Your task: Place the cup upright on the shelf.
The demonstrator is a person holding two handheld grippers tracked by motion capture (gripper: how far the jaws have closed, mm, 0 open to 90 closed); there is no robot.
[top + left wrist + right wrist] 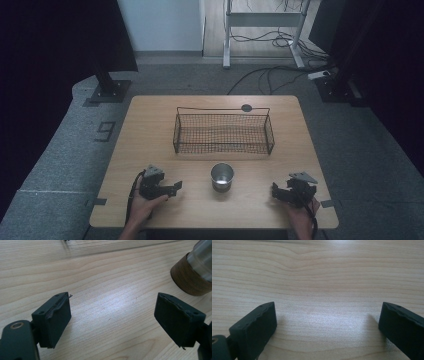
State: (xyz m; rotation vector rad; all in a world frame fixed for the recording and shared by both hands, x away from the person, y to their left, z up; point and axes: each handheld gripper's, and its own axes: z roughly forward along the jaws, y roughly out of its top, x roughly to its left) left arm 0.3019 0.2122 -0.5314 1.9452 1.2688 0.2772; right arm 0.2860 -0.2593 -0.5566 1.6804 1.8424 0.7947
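Near the worktop's front edge my left gripper [172, 188] and right gripper [275, 192], jaws spread empty, flank the upright steel cup with brown base band [222, 177]: probably light, rigid, slippery, best gripped across its rim.

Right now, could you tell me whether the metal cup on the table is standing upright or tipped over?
Upright: the cup stands on its base between the two claws, its round open mouth facing up in the high view.

You can read one sign: a grey "9" marked on the floor mat [105, 131] left of the table [150, 125]. Nothing else carries readable text.
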